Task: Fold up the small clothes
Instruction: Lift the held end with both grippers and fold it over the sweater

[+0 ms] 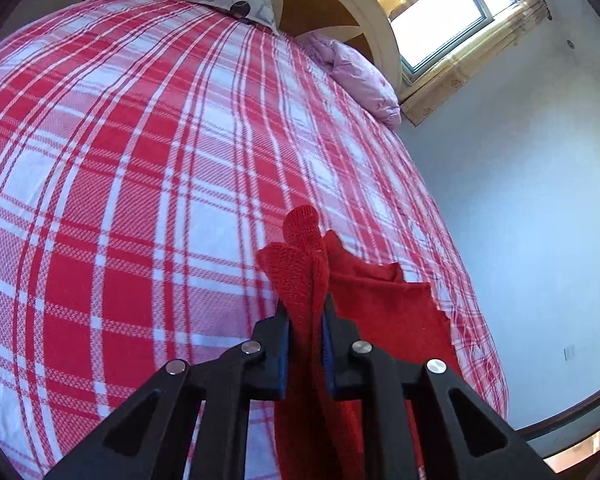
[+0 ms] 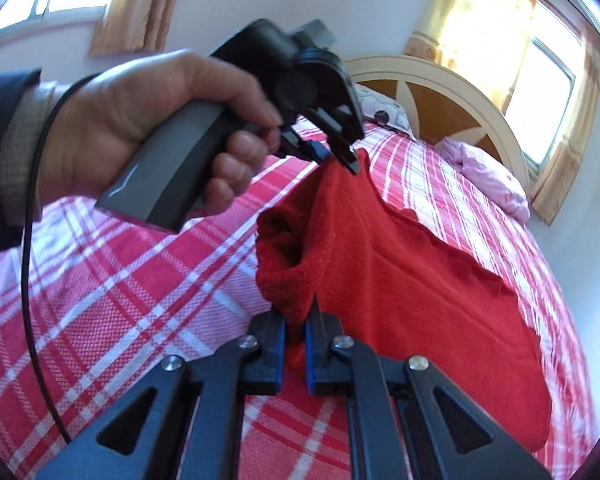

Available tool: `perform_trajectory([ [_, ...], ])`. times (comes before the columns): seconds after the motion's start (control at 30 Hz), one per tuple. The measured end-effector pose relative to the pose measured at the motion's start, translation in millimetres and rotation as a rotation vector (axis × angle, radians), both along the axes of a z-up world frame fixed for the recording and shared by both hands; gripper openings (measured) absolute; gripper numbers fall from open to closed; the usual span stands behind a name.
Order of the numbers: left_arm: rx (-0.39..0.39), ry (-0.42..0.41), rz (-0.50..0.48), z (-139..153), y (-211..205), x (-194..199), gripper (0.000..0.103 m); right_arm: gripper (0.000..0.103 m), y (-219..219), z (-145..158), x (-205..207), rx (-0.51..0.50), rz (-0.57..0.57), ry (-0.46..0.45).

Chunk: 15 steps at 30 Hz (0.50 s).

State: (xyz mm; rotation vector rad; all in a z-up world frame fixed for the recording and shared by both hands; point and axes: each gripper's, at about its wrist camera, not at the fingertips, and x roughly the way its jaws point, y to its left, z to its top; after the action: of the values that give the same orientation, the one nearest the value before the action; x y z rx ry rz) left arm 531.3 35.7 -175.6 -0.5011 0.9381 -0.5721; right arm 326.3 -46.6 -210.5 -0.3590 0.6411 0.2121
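Red knit garment [image 2: 400, 280], bunched, hanging

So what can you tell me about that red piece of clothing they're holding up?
The red knit garment looks like soft, ribbed wool, bright red, with a wavy scalloped edge along one side and a rolled, tube-like opening near the top. It is lifted off the red and white checked bedsheet, hanging in loose folds. The left gripper pinches its top corner and the right gripper is shut on a bunched fold lower down, so the cloth stretches between them.
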Motion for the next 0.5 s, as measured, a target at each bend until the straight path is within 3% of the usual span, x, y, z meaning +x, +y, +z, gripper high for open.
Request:
perform_trajectory([
  [0.27,-0.012,-0.073,-0.035,36.2,-47.6,-3.5,0.013,0.009,-55.4,26.5,-3.4,0.163,-0.087,-0.018],
  [0.5,0.003,-0.124,-0.120,63.2,-121.4,-10.0,0.012,0.009,-116.5,40.4,-14.8,0.332,-0.187,-0.013],
])
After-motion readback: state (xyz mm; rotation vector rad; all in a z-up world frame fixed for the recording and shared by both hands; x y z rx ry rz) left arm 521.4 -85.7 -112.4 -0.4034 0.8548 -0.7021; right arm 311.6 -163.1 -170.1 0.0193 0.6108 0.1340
